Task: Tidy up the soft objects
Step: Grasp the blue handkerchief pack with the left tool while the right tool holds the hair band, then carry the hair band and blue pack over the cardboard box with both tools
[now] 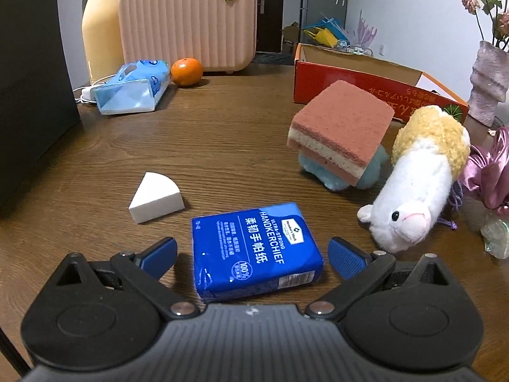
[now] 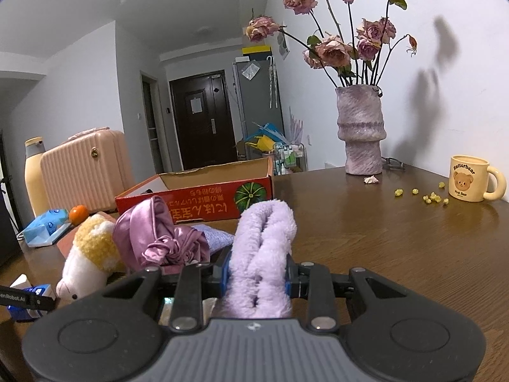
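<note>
The left gripper (image 1: 253, 253) stands open over the wooden table (image 1: 222, 146), its blue pads either side of a blue tissue pack (image 1: 254, 251) without touching it. The right gripper (image 2: 256, 273) is clamped on a folded lilac towel (image 2: 262, 248), near the red box (image 2: 203, 200).

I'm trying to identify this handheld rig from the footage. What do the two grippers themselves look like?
Both look alike. The left gripper has a ribbed grey body flanked by two round black housings, black linkage arms with silver pivot pins, and blue textured fingers. The right gripper has the same build and blue pads. A small white emblem sits on each grey body. No cables, hands or sleeves show.
</note>
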Motion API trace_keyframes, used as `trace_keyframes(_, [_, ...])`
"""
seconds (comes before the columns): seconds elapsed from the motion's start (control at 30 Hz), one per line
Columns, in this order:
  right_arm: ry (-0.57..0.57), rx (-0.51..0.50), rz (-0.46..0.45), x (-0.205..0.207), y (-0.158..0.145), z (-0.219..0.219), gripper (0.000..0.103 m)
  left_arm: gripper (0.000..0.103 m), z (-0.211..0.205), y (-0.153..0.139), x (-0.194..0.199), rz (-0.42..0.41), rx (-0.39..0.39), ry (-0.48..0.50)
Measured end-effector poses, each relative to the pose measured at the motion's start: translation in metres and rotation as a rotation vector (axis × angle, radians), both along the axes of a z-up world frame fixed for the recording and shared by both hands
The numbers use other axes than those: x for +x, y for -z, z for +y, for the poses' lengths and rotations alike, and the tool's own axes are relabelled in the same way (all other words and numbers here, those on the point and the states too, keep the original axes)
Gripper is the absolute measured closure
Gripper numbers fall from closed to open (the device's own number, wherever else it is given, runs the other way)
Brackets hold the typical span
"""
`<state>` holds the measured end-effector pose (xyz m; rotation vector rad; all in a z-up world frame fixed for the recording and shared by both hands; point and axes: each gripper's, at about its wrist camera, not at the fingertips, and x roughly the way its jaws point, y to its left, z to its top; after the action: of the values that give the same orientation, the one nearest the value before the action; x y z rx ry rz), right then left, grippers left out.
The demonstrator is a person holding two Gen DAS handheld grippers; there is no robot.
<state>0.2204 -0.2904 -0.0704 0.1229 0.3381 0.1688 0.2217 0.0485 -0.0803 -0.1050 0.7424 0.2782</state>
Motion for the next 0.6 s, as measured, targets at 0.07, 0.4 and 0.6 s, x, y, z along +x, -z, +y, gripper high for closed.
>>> trace_keyframes(0.07, [0.0, 0.0, 0.004, 0.0011, 0.0002, 0.0001, 0.074, 0.007, 0.0004, 0.0005, -0.0001, -0.001, -0.008, 0.006])
trace_keyframes(0.4, [0.0, -0.004, 0.01, 0.0014, 0.0013, 0.0008, 0.074, 0.023, -0.0016, 0.0019, 0.0002, -0.005, -0.003, 0.019])
trace_keyframes(0.6, [-0.001, -0.004, 0.015, 0.0039, 0.001, 0.0014, 0.074, 0.023, -0.0002, 0.0005, -0.0013, -0.02, -0.02, 0.029])
